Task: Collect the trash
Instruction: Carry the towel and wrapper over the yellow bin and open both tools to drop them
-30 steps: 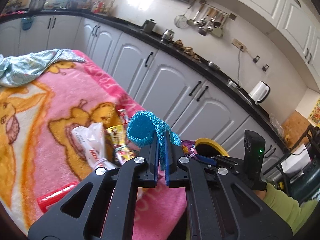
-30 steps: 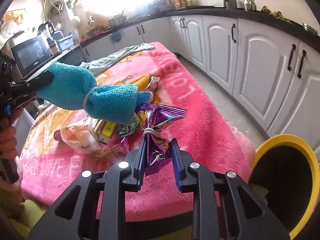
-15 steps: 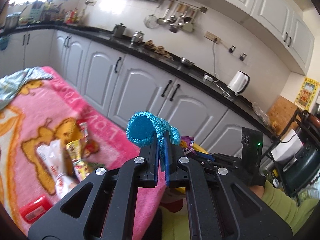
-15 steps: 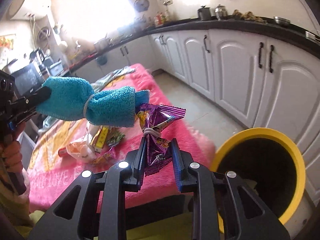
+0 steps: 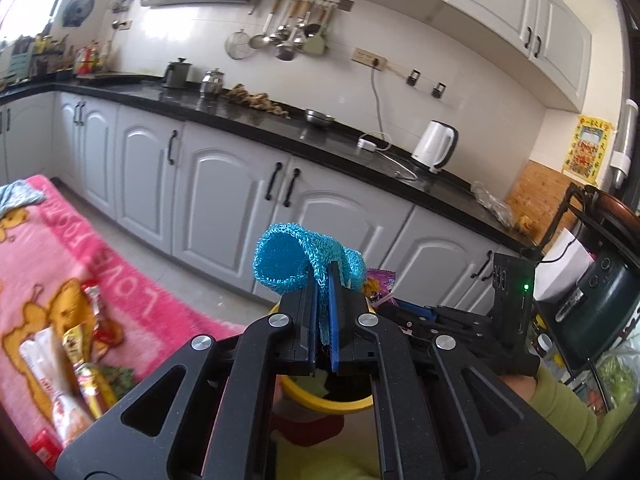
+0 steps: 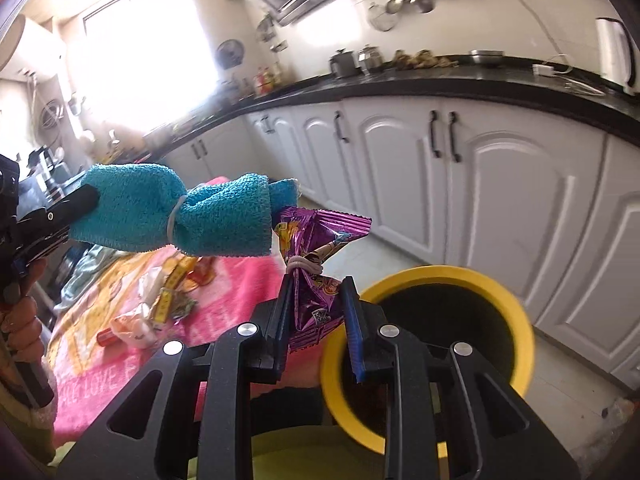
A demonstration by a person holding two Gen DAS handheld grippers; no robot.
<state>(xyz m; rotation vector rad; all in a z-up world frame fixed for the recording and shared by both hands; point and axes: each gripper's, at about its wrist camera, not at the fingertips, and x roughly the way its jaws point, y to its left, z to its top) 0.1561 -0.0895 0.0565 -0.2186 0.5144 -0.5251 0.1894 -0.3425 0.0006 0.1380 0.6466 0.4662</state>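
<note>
Left gripper was clamped tight on a blue towel, jaws nearly touching with only the cloth between them. In the right wrist view the towel stuck out sideways from the left gripper, cinched mid-length by a rubber band, held up in the air above the pink blanket.

Right gripper held a purple snack wrapper, jaws partly closed with the lower part of the wrapper pinched between them. The wrapper was tied round the middle with a light band; its crinkled top fanned out above, touching or just behind the towel's free end, cannot tell which. In the left wrist view only a corner of the wrapper showed behind the towel.

Yellow-rimmed bin sat on the floor just right of the right gripper, black inside, opening facing up. The wrapper was in the air beside the near-left part of the rim, not inside it. In the left wrist view part of the yellow rim showed below the left gripper's jaws.

More trash lay on the blanket: a white-and-red packet, yellow and red wrappers, all near each other. Same pile in the right wrist view, with a small red item at its near edge.

White kitchen cabinets with a black countertop ran behind; a white kettle stood on it.
</note>
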